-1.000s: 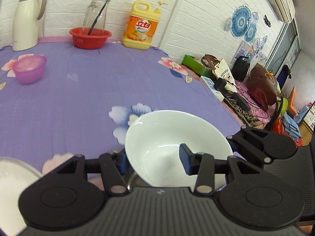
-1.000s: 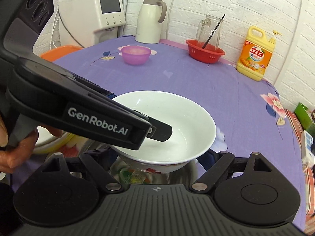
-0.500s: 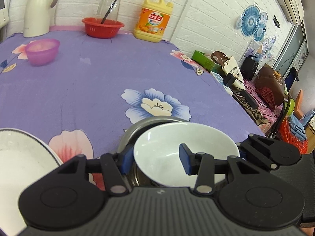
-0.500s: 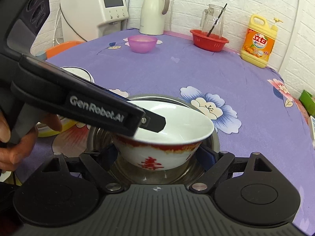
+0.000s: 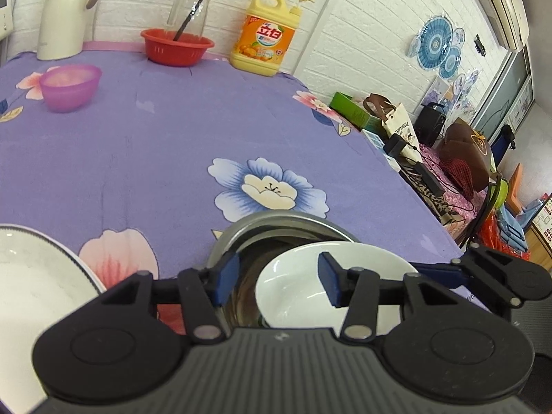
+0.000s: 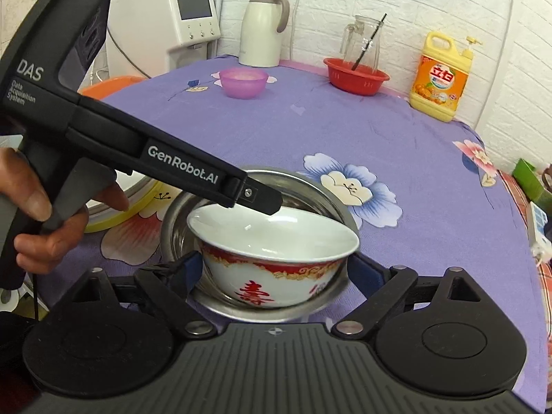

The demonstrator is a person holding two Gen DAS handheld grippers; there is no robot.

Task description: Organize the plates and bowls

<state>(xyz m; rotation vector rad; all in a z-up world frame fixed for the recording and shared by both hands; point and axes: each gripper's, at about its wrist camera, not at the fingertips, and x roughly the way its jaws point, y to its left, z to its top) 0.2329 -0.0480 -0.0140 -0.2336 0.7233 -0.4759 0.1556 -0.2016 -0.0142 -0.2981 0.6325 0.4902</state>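
A white bowl [image 6: 276,241] with a red band and red characters sits tilted inside a steel bowl [image 6: 310,186] on the purple flowered tablecloth. My right gripper [image 6: 277,269] is shut on it, one blue pad against each side below the rim. My left gripper [image 5: 276,283] straddles the bowl's far-left rim [image 5: 310,286]; its jaws have just been opening. One pad is inside the bowl, the other stands clear of the wall, over the steel bowl [image 5: 276,224]. A hand holds the left tool [image 6: 172,162].
A white plate [image 5: 34,293] lies left of the steel bowl, with a yellow-rimmed plate [image 6: 120,214] there too. Further back stand a purple bowl [image 5: 69,86], a red basket [image 5: 176,46], a detergent bottle [image 5: 265,41] and a kettle [image 6: 262,27]. The table's edge runs along the right.
The white bowl came down from the air into the steel bowl. The left gripper's jaws spread wider, and its outer pad came off the bowl's wall.
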